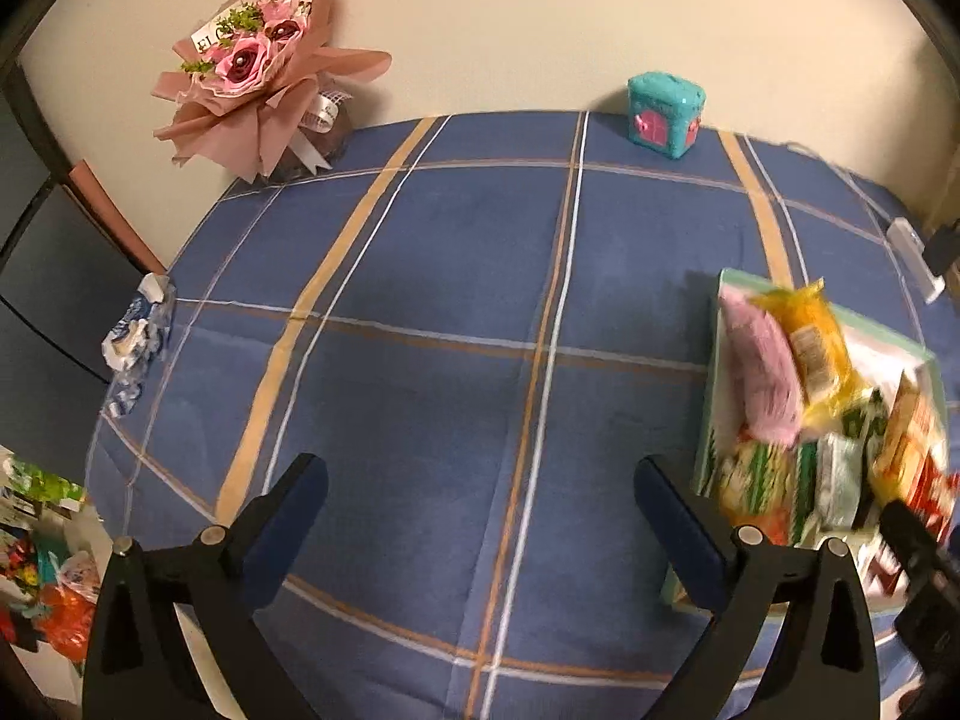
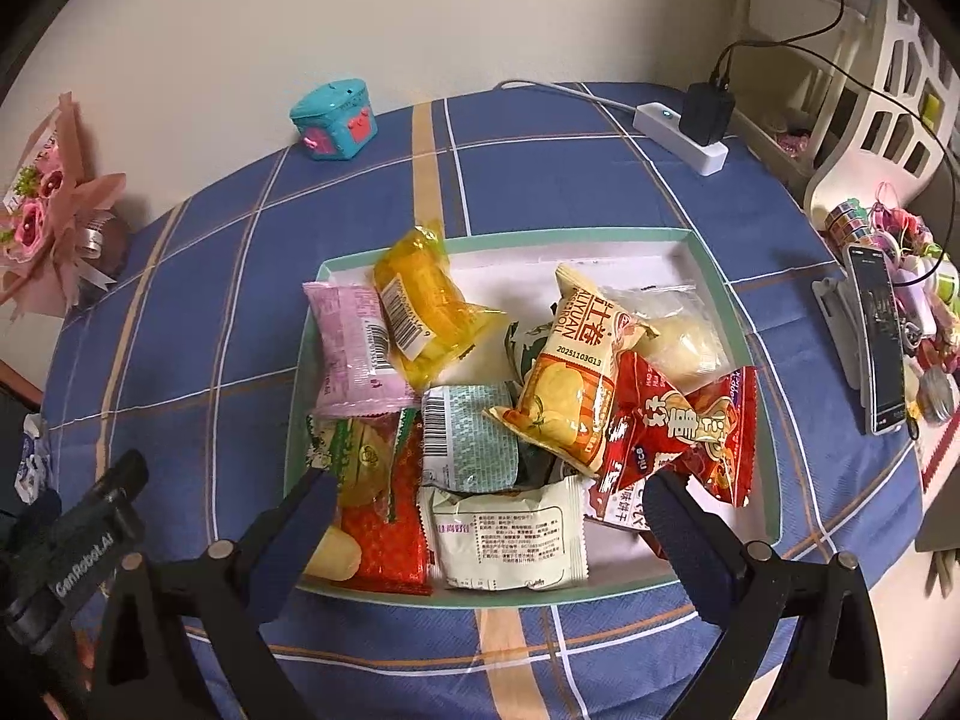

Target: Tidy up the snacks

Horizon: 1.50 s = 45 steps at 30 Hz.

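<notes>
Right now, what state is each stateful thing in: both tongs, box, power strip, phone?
Left tongs: open, holding nothing, above bare tablecloth.
Right tongs: open, holding nothing, above the box.
Box: lidless, holding a loose pile of snack packets.
Power strip: black adapter plugged in.
Phone: propped on a stand, screen dim.

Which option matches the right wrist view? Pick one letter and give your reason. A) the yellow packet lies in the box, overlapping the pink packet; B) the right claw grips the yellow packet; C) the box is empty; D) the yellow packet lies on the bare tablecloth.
A: the yellow packet sits inside the green-rimmed box, its edge over the pink packet.
</notes>
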Motion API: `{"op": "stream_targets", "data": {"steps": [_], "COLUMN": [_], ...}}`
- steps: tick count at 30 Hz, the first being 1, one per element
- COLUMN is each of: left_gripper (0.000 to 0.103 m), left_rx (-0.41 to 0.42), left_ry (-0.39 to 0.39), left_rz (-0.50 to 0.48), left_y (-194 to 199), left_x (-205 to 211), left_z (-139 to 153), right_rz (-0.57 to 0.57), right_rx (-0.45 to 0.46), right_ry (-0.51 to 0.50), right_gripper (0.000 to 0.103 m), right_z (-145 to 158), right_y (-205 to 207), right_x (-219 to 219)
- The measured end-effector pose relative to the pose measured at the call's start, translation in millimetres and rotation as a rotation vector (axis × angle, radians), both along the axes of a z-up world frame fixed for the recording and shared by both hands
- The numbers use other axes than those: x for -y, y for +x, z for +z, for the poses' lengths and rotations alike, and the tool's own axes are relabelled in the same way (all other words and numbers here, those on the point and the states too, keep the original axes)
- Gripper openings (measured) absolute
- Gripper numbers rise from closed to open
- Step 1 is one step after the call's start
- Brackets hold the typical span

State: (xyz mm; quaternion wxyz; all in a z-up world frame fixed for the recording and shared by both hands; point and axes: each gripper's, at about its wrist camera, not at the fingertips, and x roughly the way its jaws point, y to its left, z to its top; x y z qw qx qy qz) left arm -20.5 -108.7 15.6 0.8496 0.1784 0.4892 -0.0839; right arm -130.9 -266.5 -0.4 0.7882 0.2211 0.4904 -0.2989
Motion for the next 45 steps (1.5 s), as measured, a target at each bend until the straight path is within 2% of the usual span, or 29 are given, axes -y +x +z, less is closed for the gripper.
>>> {"op": "stream_targets", "data": {"steps": [7,20,45], "left_gripper": [0.102,0.102,0.102], "left_rx": [-0.040,-0.019,-0.057], "left_ry": [-0.010,-0.054,-0.090], "left_rz": [-0.010,-0.080,-0.104], "left_y": [-15,-45,-39], "left_x": [-19,-40,-42], "left_z": [3,15,14], "right_rz": [0.020,0.057,0.071], "right_rx": [0.024,0.048,0.034], "right_ry": [-0.030,-0.028,-0.040], "right_gripper": [0.103,0.103,0.103], "right_z": [7,2,3], "right_y": [-16,-42,-36], "right_x": [-19,-47,-51]}}
